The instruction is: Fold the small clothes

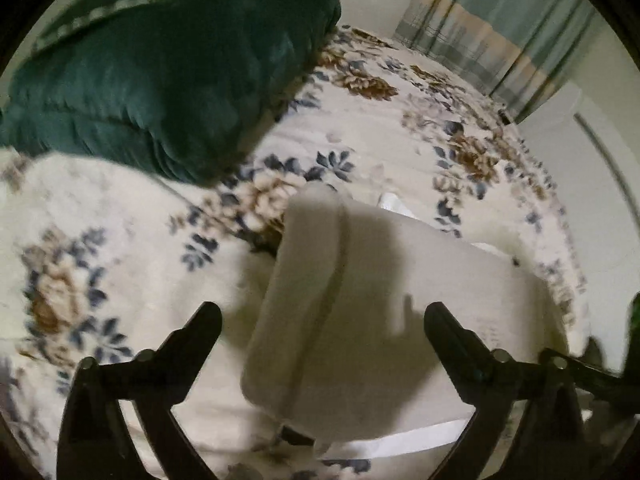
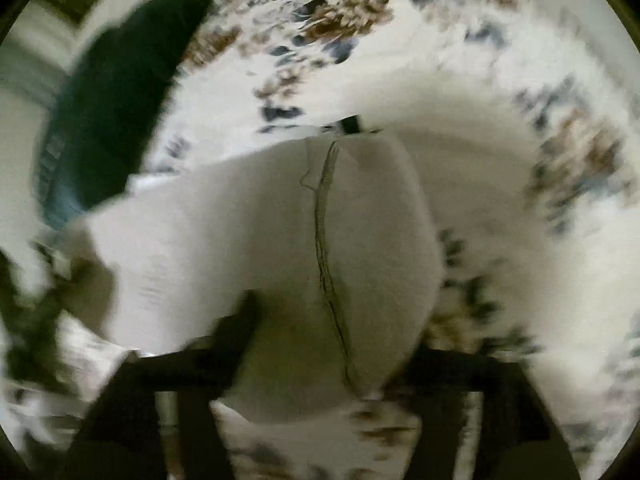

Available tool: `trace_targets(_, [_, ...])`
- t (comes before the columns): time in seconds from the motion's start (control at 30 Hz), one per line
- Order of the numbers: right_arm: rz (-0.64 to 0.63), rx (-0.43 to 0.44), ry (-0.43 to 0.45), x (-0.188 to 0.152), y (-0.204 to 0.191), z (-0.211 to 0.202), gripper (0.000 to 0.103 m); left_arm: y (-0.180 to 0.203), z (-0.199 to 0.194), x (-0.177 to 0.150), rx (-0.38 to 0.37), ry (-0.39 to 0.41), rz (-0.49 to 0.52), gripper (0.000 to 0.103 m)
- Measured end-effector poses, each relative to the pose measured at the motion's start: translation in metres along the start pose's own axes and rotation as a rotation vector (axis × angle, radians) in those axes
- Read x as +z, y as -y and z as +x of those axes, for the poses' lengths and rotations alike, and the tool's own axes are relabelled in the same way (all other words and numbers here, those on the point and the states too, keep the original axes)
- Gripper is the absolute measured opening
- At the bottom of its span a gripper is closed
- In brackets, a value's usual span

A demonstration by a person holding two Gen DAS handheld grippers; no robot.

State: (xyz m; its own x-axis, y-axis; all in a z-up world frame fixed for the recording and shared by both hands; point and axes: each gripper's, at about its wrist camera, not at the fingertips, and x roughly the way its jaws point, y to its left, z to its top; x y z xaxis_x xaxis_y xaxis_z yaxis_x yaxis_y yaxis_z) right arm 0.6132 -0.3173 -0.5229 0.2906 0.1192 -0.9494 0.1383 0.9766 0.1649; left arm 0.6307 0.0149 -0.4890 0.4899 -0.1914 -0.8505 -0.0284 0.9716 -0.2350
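A folded white garment [image 1: 360, 300] lies on the floral bedspread [image 1: 120, 208]. In the left wrist view my left gripper [image 1: 324, 320] is open, its two black fingers spread on either side of the garment's near end, just above it. In the right wrist view, which is blurred, the same white garment [image 2: 280, 240] with a dark seam line fills the middle. My right gripper [image 2: 320, 344] is close over it with its fingers spread apart; the right finger is partly hidden by the cloth. Nothing is held.
A dark green cushion [image 1: 160, 80] lies at the far left of the bed and also shows in the right wrist view [image 2: 112, 112]. Striped curtains [image 1: 500, 24] hang beyond the bed. The bed's right edge [image 1: 560, 240] runs beside a pale wall.
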Motion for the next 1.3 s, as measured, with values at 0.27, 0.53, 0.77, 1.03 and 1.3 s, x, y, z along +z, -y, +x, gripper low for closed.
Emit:
trace_targets(0.27, [-0.058,-0.283,0.102,-0.023,-0.033,-0.042,0.103,0.043,-0.021,-0.017,0.152,0.008,0.132,0.103])
trace_targets(0.53, [-0.022,-0.325,0.191,-0.053,-0.039,-0.143,0.103,0.082,-0.11,-0.027,0.151,0.062,0.168,0.103])
trace_targets(0.77, [-0.047,-0.326,0.306,-0.101,-0.059,-0.272,0.103,0.112,-0.218,-0.046,0.152,0.127,0.18,0.103])
trace_targets(1.03, [-0.062,-0.3,0.426,-0.173,-0.078,-0.42,0.103,0.14,-0.348,-0.083,0.127,0.194,0.196,0.103])
trace_targets(1.3, [-0.091,-0.28,0.524,-0.237,-0.092,-0.54,0.103,0.154,-0.447,-0.11,0.104,0.253,0.181,0.103])
